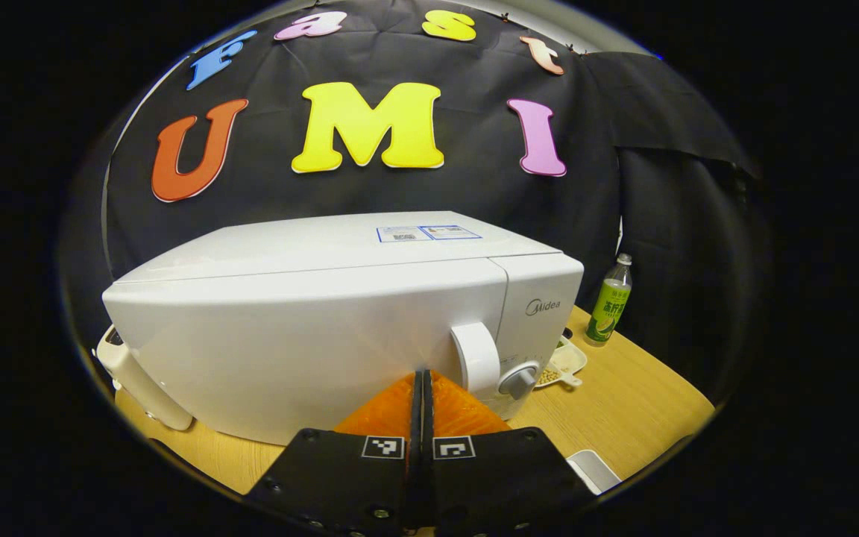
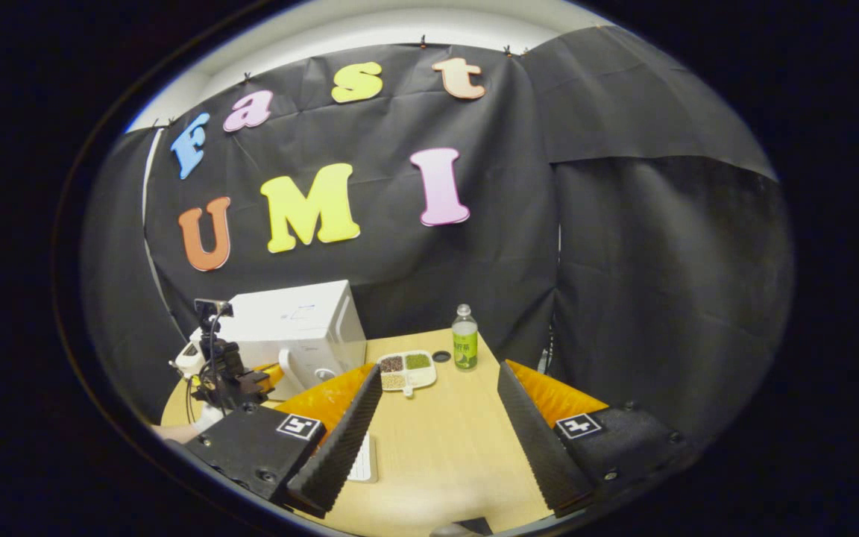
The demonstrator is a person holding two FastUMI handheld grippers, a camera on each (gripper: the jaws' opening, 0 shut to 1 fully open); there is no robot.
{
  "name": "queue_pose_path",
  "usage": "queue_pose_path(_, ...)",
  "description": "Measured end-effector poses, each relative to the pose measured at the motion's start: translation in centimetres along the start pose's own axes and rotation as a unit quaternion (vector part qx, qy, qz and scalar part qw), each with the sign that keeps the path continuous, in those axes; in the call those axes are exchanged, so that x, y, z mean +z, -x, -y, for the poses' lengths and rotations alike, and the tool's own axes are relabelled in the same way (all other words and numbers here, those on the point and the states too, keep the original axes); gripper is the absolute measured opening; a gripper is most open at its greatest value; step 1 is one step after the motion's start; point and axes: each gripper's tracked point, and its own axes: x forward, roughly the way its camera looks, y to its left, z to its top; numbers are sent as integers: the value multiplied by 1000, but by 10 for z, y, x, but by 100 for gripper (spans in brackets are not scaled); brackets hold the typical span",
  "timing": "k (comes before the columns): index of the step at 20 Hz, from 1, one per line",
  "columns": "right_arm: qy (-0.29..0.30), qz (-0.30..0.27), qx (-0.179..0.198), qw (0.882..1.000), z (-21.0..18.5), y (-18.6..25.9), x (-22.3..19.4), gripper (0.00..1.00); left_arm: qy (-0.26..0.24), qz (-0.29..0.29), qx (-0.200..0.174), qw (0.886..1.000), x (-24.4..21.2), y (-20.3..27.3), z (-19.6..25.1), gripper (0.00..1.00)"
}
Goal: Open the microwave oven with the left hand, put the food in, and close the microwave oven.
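The left gripper (image 1: 422, 388), clenched on nothing, noses at the microwave oven's (image 1: 340, 313) handle (image 1: 476, 356), probably to hook it. The food tray (image 2: 407, 371) waits mid-tabletop (image 2: 437, 440) beside the oven; the right gripper (image 2: 438, 403) hangs released.

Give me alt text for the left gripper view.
The left gripper, fingers shut on nothing, sits just before the closed white microwave, beside its door handle. A divided food tray and a green bottle stand on the wooden table to the right.
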Motion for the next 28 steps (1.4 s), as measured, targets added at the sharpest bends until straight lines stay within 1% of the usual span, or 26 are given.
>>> queue_pose_path(1, 3, 1, 5, 1000, -4, -1, 1, 99, 4, 6, -6, 1000, 6, 6, 4, 0)
queue_pose_path(2, 6, 4, 9, 1000, -8, -3, 3, 92, 4, 16, -8, 1000, 13, 15, 6, 0)
queue_pose_path(4, 13, 8, 21, 1000, -19, -8, 7, 92, -2, 35, -2, 999, 31, 36, 4, 0)
queue_pose_path(6, 18, 17, 35, 999, -32, -10, 12, 92, -2, 53, -21, 998, 47, 60, 13, 1)
queue_pose_path(7, 21, 21, 43, 999, -39, -12, 15, 92, -2, 61, -30, 998, 53, 71, 17, 33)
queue_pose_path(8, 23, 25, 52, 998, -46, -14, 17, 99, -10, 67, -25, 997, 59, 81, 16, 64)
queue_pose_path(9, 26, 28, 61, 997, -52, -15, 19, 99, -21, 74, -13, 997, 66, 93, 9, 96)
queue_pose_path(10, 30, 29, 70, 997, -59, -16, 20, 99, -30, 80, -4, 996, 74, 105, 6, 95)
queue_pose_path(11, 33, 32, 77, 996, -63, -17, 22, 92, -32, 86, 4, 996, 81, 116, 2, 96)
queue_pose_path(12, 37, 34, 84, 995, -66, -17, 23, 92, -27, 89, 10, 996, 86, 127, 1, 96)
queue_pose_path(14, 49, 45, 99, 993, -74, -18, 27, 92, -12, 95, 21, 995, 95, 153, -3, 96)
queue_pose_path(15, 60, 48, 103, 992, -76, -19, 27, 100, -10, 102, 22, 994, 101, 167, -5, 96)
queue_pose_path(16, 67, 50, 109, 991, -79, -20, 24, 92, -8, 107, 27, 994, 104, 181, -7, 96)
queue_pose_path(18, 69, 51, 122, 989, -85, -20, 22, 92, -16, 116, 45, 992, 109, 207, -18, 96)
queue_pose_path(19, 68, 52, 127, 988, -88, -19, 20, 99, -21, 122, 55, 991, 112, 222, -24, 96)
queue_pose_path(20, 67, 53, 128, 988, -88, -18, 20, 92, -25, 126, 67, 989, 115, 237, -30, 96)
queue_pose_path(22, 63, 59, 128, 988, -87, -15, 20, 92, -23, 130, 89, 987, 115, 264, -42, 96)
queue_pose_path(23, 61, 61, 128, 988, -88, -12, 21, 99, -21, 130, 101, 986, 114, 276, -48, 96)
queue_pose_path(25, 60, 63, 127, 988, -88, -5, 21, 99, -19, 132, 132, 982, 114, 299, -61, 96)
queue_pose_path(26, 60, 67, 127, 988, -88, -2, 22, 99, -16, 130, 136, 982, 114, 307, -61, 96)
queue_pose_path(27, 61, 70, 125, 988, -89, 3, 23, 92, -16, 134, 136, 981, 114, 314, -61, 96)
queue_pose_path(28, 63, 74, 123, 988, -89, 7, 25, 92, -17, 136, 133, 982, 114, 317, -58, 96)
